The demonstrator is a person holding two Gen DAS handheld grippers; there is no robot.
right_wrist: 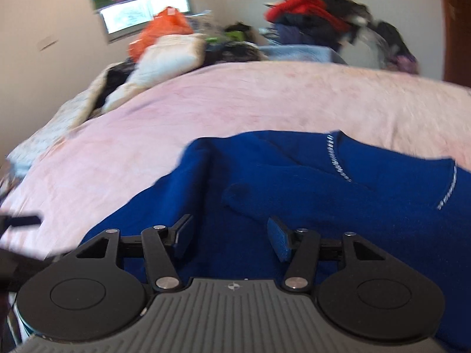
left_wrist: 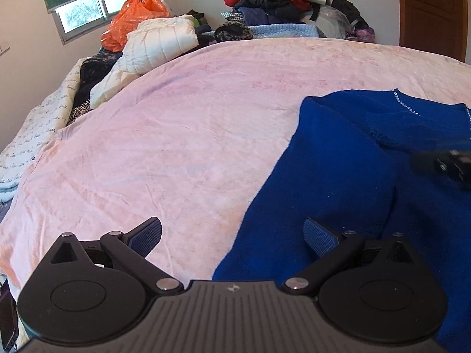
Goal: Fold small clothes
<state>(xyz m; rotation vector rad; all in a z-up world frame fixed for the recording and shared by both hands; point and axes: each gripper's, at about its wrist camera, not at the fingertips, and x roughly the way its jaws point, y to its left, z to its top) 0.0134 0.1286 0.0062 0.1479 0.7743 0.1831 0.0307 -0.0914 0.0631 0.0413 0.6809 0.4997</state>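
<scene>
Pink bedspread (left_wrist: pixel 191 123) bears a rumpled blue sweater (right_wrist: pixel 294 194); both hand-held grippers gape, gripping nothing.

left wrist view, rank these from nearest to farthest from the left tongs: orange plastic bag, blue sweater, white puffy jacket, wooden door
1. Blue sweater: right beside the left tongs, under the right-hand pad.
2. White puffy jacket: far edge of the bed, left of middle.
3. Orange plastic bag: just behind the jacket, under the window.
4. Wooden door: far right corner.
</scene>
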